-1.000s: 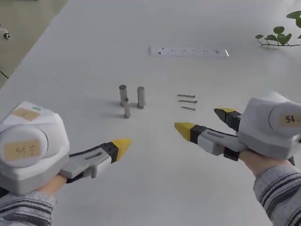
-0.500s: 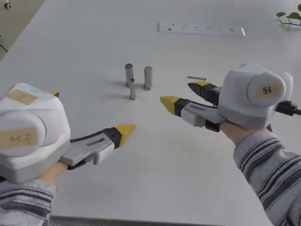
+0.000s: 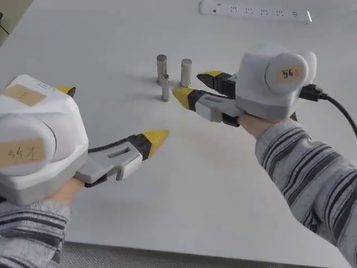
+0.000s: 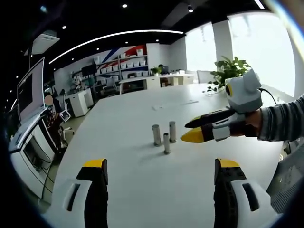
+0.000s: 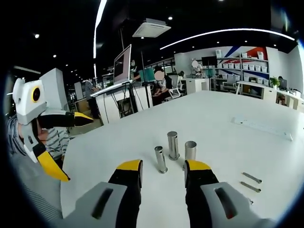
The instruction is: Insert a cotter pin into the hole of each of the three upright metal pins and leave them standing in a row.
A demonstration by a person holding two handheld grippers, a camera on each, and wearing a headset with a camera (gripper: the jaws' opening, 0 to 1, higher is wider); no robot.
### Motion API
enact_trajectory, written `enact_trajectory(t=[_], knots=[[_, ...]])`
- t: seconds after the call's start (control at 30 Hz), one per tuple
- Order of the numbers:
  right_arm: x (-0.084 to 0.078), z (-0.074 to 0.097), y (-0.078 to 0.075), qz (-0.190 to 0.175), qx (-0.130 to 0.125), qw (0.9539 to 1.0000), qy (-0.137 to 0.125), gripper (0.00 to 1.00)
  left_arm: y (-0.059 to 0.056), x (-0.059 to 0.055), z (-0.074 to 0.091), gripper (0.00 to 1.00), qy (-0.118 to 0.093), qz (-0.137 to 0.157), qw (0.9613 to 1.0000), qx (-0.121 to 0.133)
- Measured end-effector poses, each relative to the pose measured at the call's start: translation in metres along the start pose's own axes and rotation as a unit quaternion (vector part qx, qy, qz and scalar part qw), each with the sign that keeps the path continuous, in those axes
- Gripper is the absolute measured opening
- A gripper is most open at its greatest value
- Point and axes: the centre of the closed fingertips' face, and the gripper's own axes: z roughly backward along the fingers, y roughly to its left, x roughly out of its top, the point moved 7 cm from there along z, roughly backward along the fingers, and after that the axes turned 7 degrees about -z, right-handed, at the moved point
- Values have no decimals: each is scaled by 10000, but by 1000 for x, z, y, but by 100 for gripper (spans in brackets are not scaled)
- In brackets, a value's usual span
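Worktop (image 3: 212, 184): broad, white and matt, in an open office with desks, monitors and shelving behind; a white power strip (image 3: 254, 11) lies along its far edge.
Metal pins (image 3: 165, 87): upright in a tight triangle, not a row, close ahead of the right gripper; two stouter ones stand behind, a slimmer, shorter one in front.
Cotter pins (image 5: 251, 178): flat on the worktop to the right of the metal pins, seen in the right gripper view, well apart from them.
Right gripper (image 3: 194, 84): jaws open and empty, tips just beside the metal pins.
Left gripper (image 4: 161, 164): jaws wide open and empty, held back near the person, well short of the pins.
Handling, metal pins: probably solid steel, stiff, smooth and slippery; tall on a small base, so likely to topple at a sideways nudge. Best taken round the lower shaft, leaving the top free.
Handling, cotter pins: thin, light wire, likely to skid or bend. Best pinched at the looped end, legs pointing out.
Count: three metal pins; two cotter pins plain, a possible third by the jaw too small to confirm; two grippers; one power strip.
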Motion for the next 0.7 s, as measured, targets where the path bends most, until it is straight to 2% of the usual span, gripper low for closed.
enact_trajectory(t=[0.1, 0.33, 0.47, 0.53, 0.6, 0.7], knots=[[-3, -17, -2, 54, 103, 9999, 85, 29, 0, -1, -2, 93, 40, -11, 10000, -61], [-5, -38, 1, 138, 279, 9994, 155, 23, -4, -2, -6, 93, 61, -52, 9997, -212], [-7, -46, 0, 115, 317, 9992, 199, 20, -5, -3, -9, 93, 90, -68, 9995, -286], [-9, -50, 0, 88, 341, 9991, 240, 18, -6, -4, -11, 93, 183, -115, 9991, -359], [-11, -52, 1, 97, 376, 9988, 286, 17, -7, -3, -12, 93, 87, -90, 9991, -396], [-13, -54, 2, 104, 385, 9987, 304, 14, -7, -2, -14, 94, 59, 44, 9989, -473]])
